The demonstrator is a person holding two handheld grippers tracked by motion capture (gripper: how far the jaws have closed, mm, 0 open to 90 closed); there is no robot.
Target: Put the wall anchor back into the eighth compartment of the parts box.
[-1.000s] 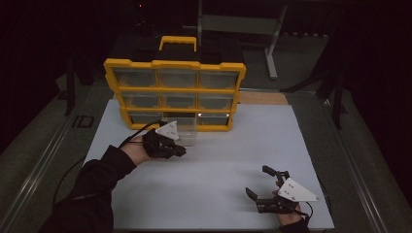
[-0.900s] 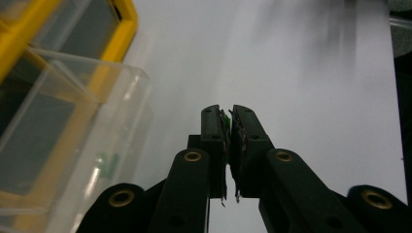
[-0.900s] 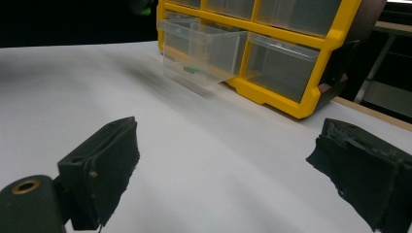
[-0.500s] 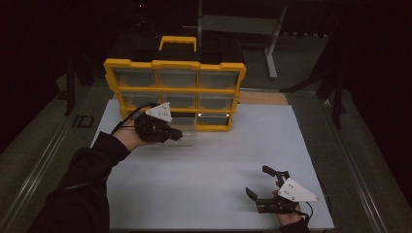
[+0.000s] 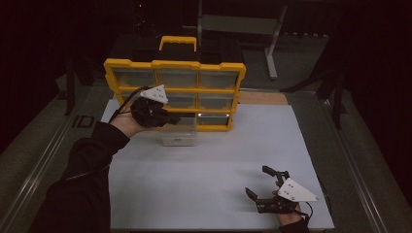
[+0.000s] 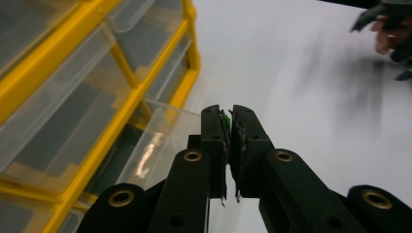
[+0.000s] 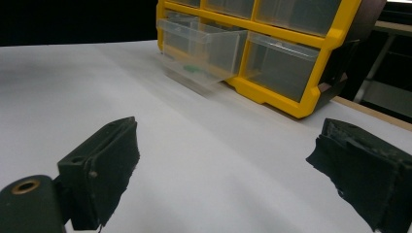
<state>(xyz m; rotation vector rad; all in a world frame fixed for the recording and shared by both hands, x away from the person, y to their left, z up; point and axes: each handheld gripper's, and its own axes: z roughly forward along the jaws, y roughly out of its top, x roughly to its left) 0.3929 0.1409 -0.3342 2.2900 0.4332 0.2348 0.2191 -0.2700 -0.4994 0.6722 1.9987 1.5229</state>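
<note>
1. While the yellow drawer cabinet (image 5: 175,94) stands upright on the white surface (image 5: 209,165), its clear drawer (image 5: 179,132) juts from the bottom row, a small green item (image 7: 191,68) inside.
2. Left gripper (image 5: 167,118): raised over that drawer, jaws pressed together, nothing visibly held.
3. Right gripper (image 5: 262,187): well apart from the cabinet, jaws spread wide, empty.

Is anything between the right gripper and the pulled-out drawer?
No. In the right gripper view, bare white table runs from the right gripper to the clear drawer.
</note>
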